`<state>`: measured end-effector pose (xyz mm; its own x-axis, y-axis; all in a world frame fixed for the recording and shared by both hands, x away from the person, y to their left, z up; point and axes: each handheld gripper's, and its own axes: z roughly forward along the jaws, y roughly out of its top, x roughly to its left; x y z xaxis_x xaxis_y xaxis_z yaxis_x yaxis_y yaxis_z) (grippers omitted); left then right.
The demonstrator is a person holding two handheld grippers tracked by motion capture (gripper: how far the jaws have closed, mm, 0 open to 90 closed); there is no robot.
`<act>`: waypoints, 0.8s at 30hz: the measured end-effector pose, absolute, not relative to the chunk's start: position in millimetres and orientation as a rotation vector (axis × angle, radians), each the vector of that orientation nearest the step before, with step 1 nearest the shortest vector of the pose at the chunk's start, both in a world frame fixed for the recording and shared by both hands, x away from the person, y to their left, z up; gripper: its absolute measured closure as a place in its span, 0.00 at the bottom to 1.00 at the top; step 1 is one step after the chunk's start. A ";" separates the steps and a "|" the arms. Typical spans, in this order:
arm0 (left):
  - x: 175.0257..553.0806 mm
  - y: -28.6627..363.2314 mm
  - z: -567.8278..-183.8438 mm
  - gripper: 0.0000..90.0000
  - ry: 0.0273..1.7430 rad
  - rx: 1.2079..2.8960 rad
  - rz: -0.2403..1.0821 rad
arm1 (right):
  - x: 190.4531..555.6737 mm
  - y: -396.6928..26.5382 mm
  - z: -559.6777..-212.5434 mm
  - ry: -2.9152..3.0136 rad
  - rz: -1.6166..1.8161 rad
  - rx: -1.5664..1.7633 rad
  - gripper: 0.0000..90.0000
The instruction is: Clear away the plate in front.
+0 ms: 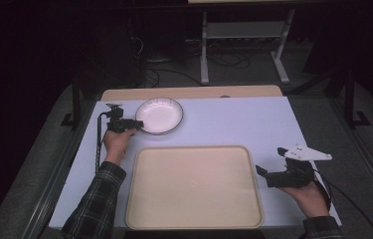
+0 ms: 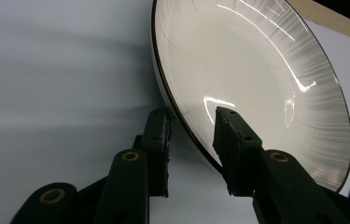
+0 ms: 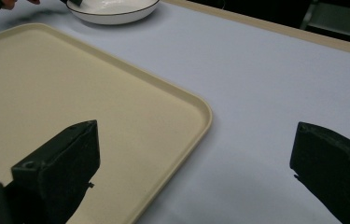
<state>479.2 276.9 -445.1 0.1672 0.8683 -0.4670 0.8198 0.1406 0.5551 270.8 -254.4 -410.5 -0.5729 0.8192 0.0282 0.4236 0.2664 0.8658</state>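
Beige plastic tray [image 1: 194, 186] lies nearest on the white table [image 1: 253, 124], with nothing on it. Right gripper [image 1: 269, 175] rests just beside the tray's right edge – its jaws stand wide apart and hold nothing. Farther back, beyond the tray's left corner, is the white bowl [image 1: 159, 115]. Left gripper [image 2: 192, 140] has one jaw inside and one outside the bowl's rim – a narrow gap, and I cannot tell if the pads press on it.

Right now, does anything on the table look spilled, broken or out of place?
Nothing stands out. The white round plate with a dark rim sits flat on the pale blue table, unbroken and bare. The beige rectangular tray lies square with nothing on it. The left gripper straddles the plate's rim; the right gripper is open.
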 end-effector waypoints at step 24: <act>483.5 270.6 -446.0 0.77 1.684 1.673 0.066 | 270.9 -252.9 -411.5 2.136 1.237 1.121 0.04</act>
